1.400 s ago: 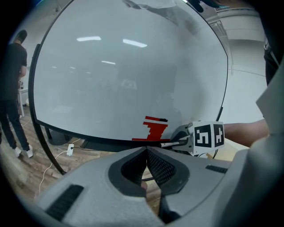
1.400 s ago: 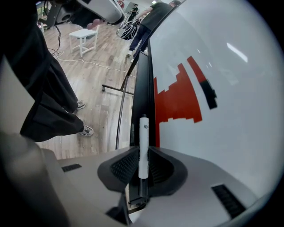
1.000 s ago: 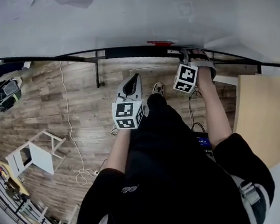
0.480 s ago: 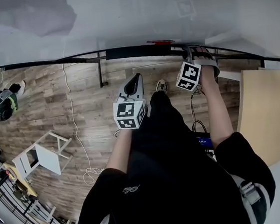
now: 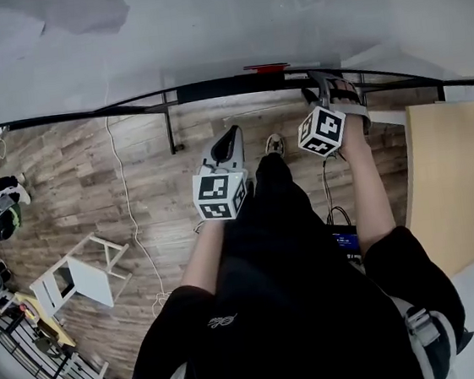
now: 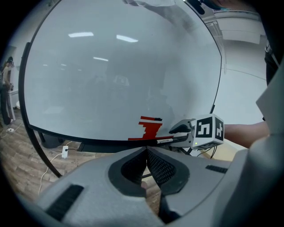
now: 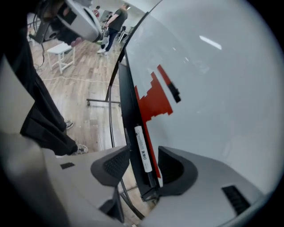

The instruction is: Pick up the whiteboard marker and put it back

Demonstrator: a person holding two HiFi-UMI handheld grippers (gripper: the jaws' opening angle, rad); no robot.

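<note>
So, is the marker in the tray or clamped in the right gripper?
In the tray: the marker lies along it between the right gripper's just-opened jaws, clear of both.

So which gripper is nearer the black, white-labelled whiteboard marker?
Right. The right gripper, jaws just opened, straddles the marker lying in the black tray; the left gripper, shut and empty, is apart, off to its left.

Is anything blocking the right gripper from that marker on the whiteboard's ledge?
Nothing visible does. The black, white-labelled whiteboard marker lies on the black ledge directly between the jaws of the right gripper; they have just been opening and stand clear of it.
</note>
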